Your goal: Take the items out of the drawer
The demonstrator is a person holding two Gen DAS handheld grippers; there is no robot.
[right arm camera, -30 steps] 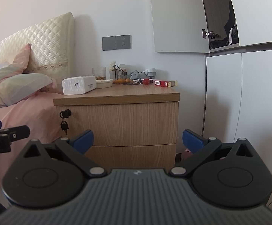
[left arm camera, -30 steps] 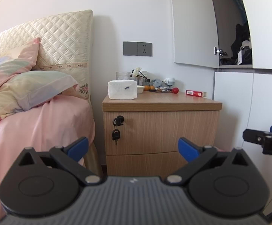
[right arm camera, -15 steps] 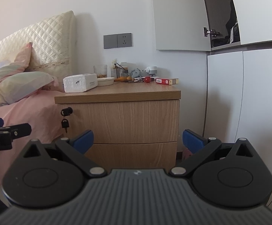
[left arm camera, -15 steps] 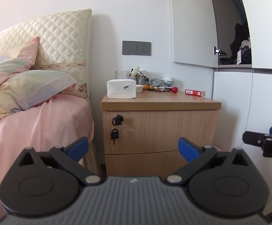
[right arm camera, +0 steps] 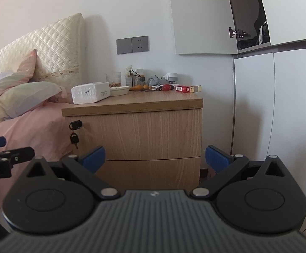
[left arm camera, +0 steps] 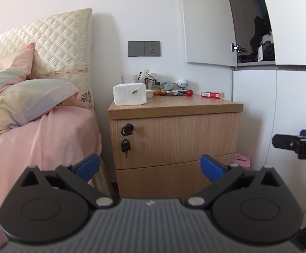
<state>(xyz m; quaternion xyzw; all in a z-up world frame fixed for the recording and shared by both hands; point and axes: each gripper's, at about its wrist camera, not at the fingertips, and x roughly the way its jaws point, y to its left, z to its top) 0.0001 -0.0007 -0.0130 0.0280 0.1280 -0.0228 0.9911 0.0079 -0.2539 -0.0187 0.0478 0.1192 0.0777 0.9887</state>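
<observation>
Left wrist: boxy woodgrain nightstand [left arm camera: 174,135], drawers closed, quilted headboard [left arm camera: 58,48].

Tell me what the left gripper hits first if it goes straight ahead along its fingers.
Most likely the nightstand's front: the left gripper, open and empty, points at the seam between the upper drawer and lower drawer. Nothing shows in between, though depth is hard to judge.
</observation>
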